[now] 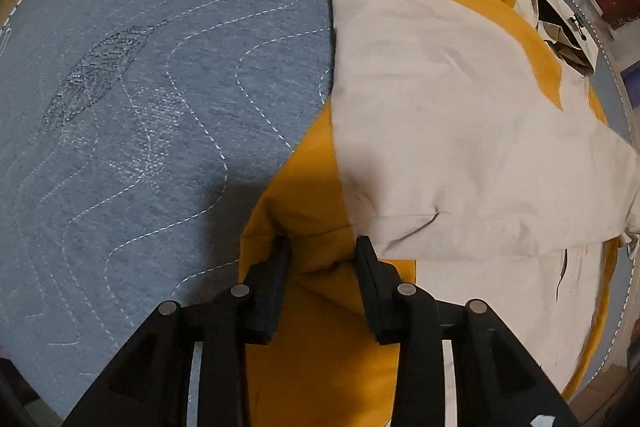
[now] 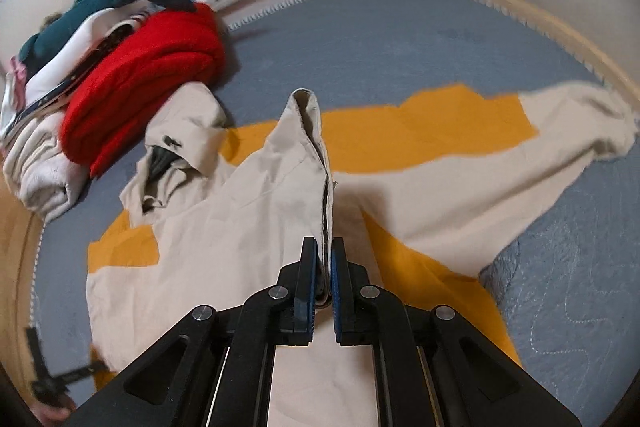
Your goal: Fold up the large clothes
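1. Two grippers work one beige-and-mustard jacket, which lies spread across the blue quilted bedspread; every place below is given relative to that jacket

2. Right gripper: its jaws are nearly together, clamped on the jacket's front zipper edge, which rises from them as a raised ridge above the rest of the garment

3. Left gripper: its jaws stand apart, straddling a bunched mustard fold at the jacket's edge. One finger looks to touch the cloth, but the pads are not squeezing it, so I judge nothing is held there

4. Sleeve: it stretches away from the jacket's body toward the bedspread's piped border

5. Red folded blanket and a stack of pale laundry sit just beside the jacket's hood, near enough to matter

6. Risks, as I judge them:
- the left jaws may close on the top layer only, so the panel underneath stays behind and the fold comes out crooked
- the thin pinch on the zipper edge could slip if the right hand pulls hard, dropping the lifted front
- dragging the garment toward the hood side could snag it on the red blanket
- the outstretched sleeve may trail and crumple beneath the folded body
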Demonstrator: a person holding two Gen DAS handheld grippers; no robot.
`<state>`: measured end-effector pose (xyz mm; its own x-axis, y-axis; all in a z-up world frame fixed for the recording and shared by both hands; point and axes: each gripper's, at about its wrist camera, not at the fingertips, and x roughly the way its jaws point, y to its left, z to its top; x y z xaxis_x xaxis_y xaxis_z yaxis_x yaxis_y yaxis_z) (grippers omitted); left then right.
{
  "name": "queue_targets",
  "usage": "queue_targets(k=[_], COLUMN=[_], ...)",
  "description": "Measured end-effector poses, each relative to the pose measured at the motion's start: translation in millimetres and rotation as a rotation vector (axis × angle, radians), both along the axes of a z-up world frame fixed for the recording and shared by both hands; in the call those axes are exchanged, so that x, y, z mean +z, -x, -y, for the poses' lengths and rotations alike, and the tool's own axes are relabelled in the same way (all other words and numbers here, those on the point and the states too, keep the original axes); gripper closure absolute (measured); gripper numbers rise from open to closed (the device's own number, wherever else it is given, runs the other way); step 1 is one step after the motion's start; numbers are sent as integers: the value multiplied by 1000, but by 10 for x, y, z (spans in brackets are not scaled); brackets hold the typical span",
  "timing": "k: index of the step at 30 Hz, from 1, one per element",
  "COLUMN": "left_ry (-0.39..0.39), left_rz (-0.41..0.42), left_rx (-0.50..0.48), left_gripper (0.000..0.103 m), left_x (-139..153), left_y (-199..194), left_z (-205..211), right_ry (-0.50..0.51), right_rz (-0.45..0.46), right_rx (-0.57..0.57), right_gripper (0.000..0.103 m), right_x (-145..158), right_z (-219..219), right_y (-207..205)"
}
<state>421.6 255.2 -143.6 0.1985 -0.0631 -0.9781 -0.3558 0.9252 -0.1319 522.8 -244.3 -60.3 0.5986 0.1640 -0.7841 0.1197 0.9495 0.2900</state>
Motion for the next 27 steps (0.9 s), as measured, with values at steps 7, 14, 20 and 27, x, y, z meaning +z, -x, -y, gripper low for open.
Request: queue_targets(k=[7,14,20,27], left_ry=[-73,-27,-17,-8], left_rz=[111,77,56,158], left_rx=[-25,-126,-105,-59], left_gripper=[75,75,75,75], left_x=[321,169,199,479], left_y=[21,25,126,256], left_z=[159,375,330,375], right_ry=[82,-45,-1,73], right_rz=[-23,-65,-159,-181], right_rx=[-105,86,91,52], right_gripper=[85,76,76,68], right_x=[-157,-512,-857,-806], right_z=[216,-48,-71,14], right_y=[-52,-186,-249,-178])
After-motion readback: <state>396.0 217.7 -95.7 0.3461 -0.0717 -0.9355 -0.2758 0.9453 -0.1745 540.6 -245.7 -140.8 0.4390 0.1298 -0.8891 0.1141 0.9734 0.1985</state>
